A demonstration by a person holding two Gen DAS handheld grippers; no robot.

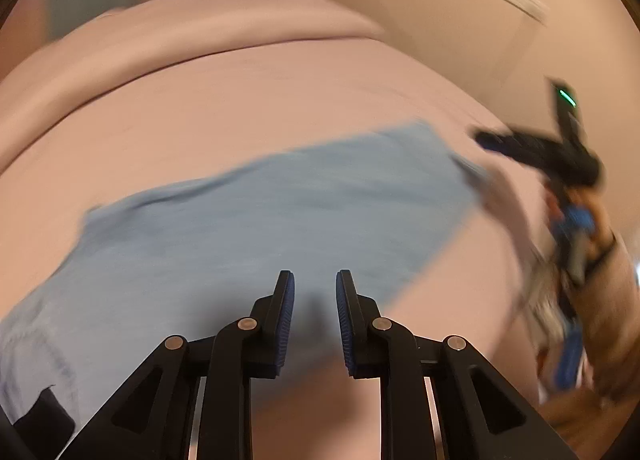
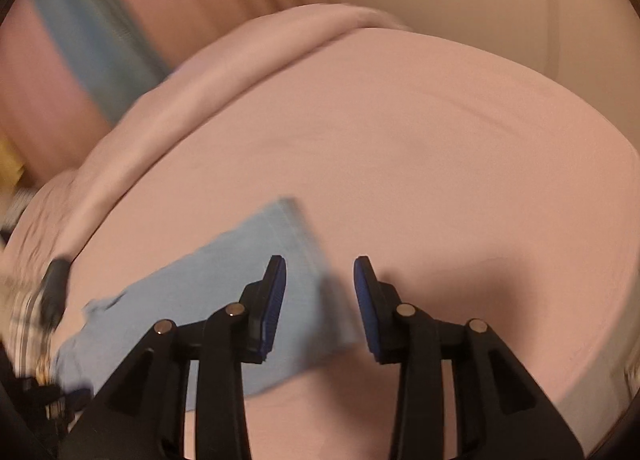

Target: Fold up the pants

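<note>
Left wrist view looks down on light blue pants (image 1: 256,215) lying flat on a pink sheet (image 1: 280,99), stretched in a band from about 8 o'clock to 2 o'clock across the frame. The left gripper (image 1: 315,288) sits at 6 o'clock with its two blue-padded fingers (image 1: 286,300) parted by a narrow gap; nothing is pinched between them, and the cloth shows beneath the gap. At 3 o'clock in that view the right gripper (image 1: 532,147), black with blue pads and blurred, hangs just beside the far end of the pants, with the person's hand (image 1: 600,252) behind it. A thick fold of bedding (image 1: 200,31) runs along the far side of the sheet at 12 o'clock. Right wrist view shows the same gripper (image 2: 320,280) at 6 o'clock with its fingers spread wider, empty, the left pad over the pants (image 2: 224,288) and the right pad over bare sheet (image 2: 440,159). The square end of the pants lies just beyond the fingertips, the rest running off toward 8 o'clock, where a dark blurred shape that may be the left gripper (image 2: 54,288) shows at the picture's edge. Whether either tool touches the cloth cannot be told through the blur.
</note>
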